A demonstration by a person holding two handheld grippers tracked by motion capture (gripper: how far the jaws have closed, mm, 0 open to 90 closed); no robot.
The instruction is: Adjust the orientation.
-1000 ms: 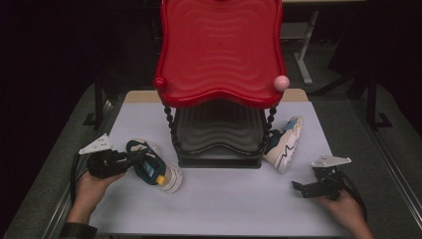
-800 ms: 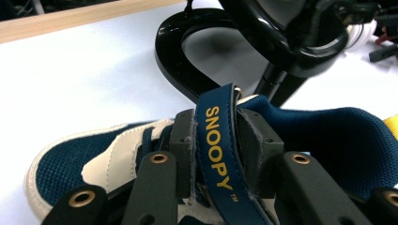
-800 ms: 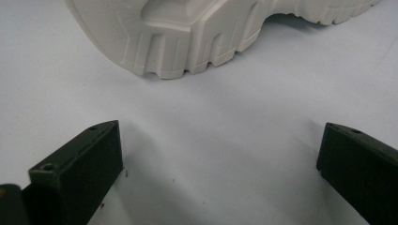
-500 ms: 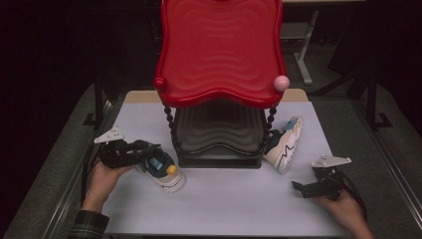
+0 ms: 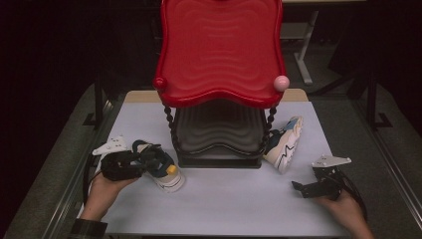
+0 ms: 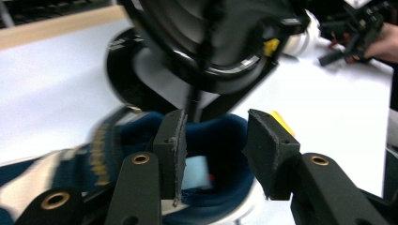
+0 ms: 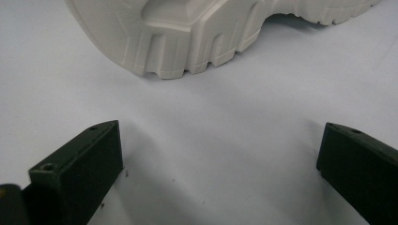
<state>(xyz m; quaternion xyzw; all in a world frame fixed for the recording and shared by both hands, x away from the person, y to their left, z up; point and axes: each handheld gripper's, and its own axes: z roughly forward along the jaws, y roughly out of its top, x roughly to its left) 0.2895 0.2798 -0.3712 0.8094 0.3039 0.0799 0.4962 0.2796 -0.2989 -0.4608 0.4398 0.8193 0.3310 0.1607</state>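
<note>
A navy and white sneaker (image 5: 168,175) with a yellow tab stands on the white table, left of the rack. My left gripper (image 5: 149,160) reaches over its collar. Its jaws have just been opening. In the left gripper view they (image 6: 216,123) stand apart above the shoe's navy opening (image 6: 220,140), and the pads press on nothing. A second sneaker (image 5: 282,144) lies on its side against the rack's right foot. My right gripper (image 5: 299,189) rests on the table at the front right, wide open and empty. In the right gripper view it (image 7: 220,136) faces that shoe's pale sole (image 7: 187,37).
A two-level rack stands mid-table: a red wavy tray (image 5: 219,55) on top and a black tray (image 5: 219,132) below, on beaded posts. A pink knob (image 5: 281,82) sits on its right corner. Bare white tabletop (image 5: 234,199) lies in front between the hands.
The left hand has shifted slightly toward the rack, and the navy sneaker has come more upright beside it. The left jaws have parted. The right hand has stayed put.
</note>
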